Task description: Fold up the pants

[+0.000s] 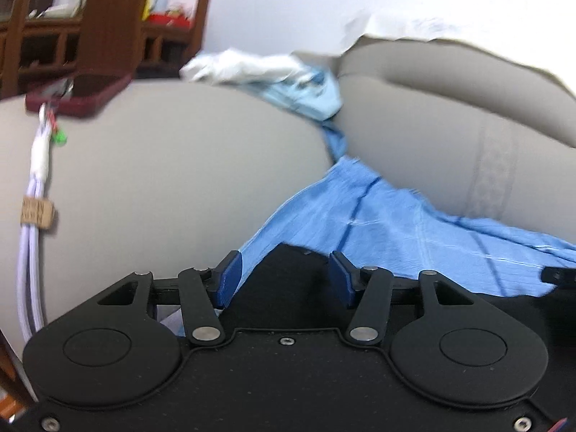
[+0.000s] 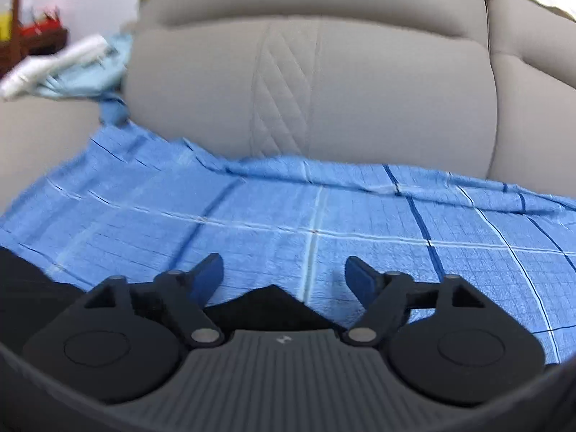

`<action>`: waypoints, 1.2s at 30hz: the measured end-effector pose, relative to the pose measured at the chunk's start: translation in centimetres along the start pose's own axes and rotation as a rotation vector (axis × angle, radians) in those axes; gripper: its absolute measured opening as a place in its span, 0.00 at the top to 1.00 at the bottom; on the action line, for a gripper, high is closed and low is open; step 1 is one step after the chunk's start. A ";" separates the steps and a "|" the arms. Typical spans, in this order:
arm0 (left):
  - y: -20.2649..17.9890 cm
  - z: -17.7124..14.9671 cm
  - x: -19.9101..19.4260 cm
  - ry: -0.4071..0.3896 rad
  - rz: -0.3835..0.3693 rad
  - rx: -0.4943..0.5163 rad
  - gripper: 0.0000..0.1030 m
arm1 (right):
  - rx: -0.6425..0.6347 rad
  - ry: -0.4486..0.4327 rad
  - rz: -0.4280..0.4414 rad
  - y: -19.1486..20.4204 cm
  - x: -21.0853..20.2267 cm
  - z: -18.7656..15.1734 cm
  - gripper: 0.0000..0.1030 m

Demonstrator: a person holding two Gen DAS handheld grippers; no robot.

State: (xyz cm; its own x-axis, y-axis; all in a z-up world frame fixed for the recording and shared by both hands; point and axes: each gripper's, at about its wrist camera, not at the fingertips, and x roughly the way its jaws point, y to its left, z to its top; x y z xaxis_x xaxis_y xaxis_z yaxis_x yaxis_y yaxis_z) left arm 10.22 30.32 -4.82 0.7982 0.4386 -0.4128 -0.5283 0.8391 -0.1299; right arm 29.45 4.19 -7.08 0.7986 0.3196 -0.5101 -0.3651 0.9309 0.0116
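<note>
On the blue checked cloth [image 2: 288, 223], black pants [image 1: 288, 280] lie between both grippers' released fingers [image 1: 230, 273]

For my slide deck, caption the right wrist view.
Open right hand-held gripper over black pants on a blue checked sheet against a beige sofa.
</note>
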 end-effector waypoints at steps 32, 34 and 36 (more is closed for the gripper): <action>-3.0 -1.7 -0.5 0.054 0.030 0.045 0.60 | 0.233 -0.121 -0.057 -10.7 -11.3 -7.2 0.12; -4.5 -1.7 -1.2 0.036 -0.014 0.068 0.60 | 0.331 -0.134 -0.150 -14.7 -13.9 -9.3 0.12; -6.4 -1.9 -1.8 0.026 -0.080 0.099 0.60 | 0.419 -0.150 -0.249 -18.6 -16.9 -11.7 0.12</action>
State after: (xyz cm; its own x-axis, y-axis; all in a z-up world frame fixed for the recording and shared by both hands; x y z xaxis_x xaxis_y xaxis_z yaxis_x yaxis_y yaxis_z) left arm 11.57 23.58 -4.91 0.8283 0.3615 -0.4281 -0.4308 0.8994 -0.0740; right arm 17.17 -20.59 -8.73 0.9081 0.0725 -0.4125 0.0434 0.9633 0.2648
